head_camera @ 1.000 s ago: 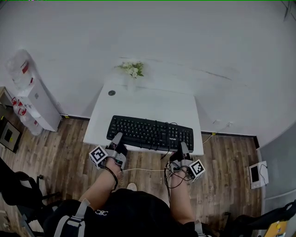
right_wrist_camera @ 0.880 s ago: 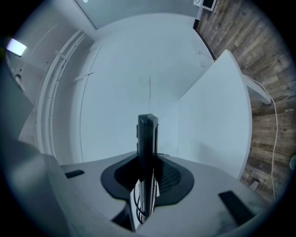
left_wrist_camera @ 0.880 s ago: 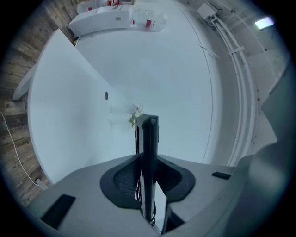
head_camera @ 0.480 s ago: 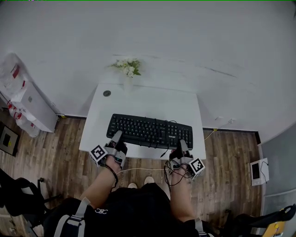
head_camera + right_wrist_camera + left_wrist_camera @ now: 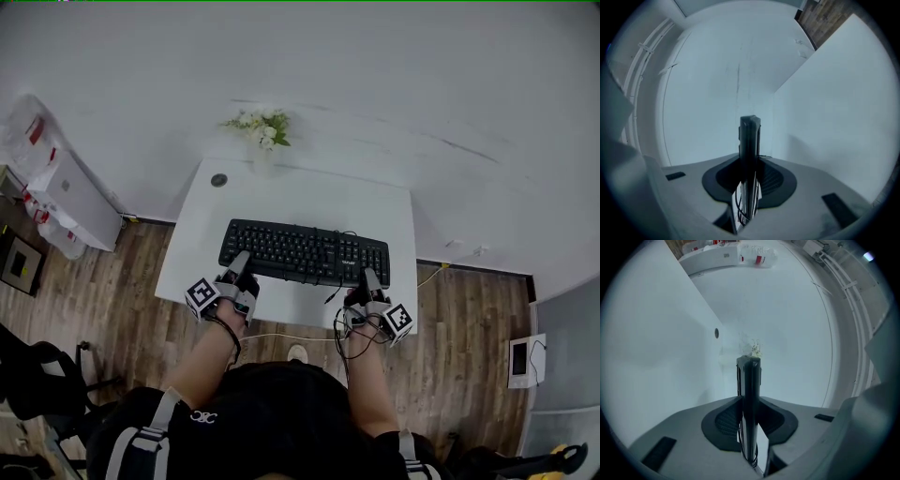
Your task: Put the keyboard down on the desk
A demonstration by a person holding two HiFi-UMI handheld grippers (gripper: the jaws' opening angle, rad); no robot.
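White wall and wood-plank floor [image 5: 141, 272] framed a small white counter [image 5: 281, 202] that stood against the wall. The black keyboard [image 5: 305, 253] sat level over the counter's middle, its long side parallel to the near edge and closer to that edge than to the far one. From above I could not tell whether its underside touched the counter.

The left gripper [image 5: 240, 269] had the keyboard's near left corner and the right gripper [image 5: 367, 280] had the near right corner. In the left gripper view the keyboard ran edge-on straight between the fingers [image 5: 723, 422], whose dark pads pressed against both of its faces. The right gripper view showed the same: the fingers [image 5: 777, 180] were closed on the thin black slab, with thin wires showing beside it low down. Both grippers hung just past the counter's near edge, each with its marker cube turned outward, and the person's forearms reached in from below.

A dark cable [image 5: 334, 292] trailed off the keyboard's near side between the two grippers. A small dark round spot [image 5: 218, 179] lay near the counter's far left corner, and a bunch of white flowers [image 5: 261, 127] stood at the far edge just right of it. Well off to the left, a white cabinet [image 5: 70, 202] stood against the wall. A black chair [image 5: 37, 375] was on the floor nearer the person. On the floor at the far right lay a small white device [image 5: 520, 356].
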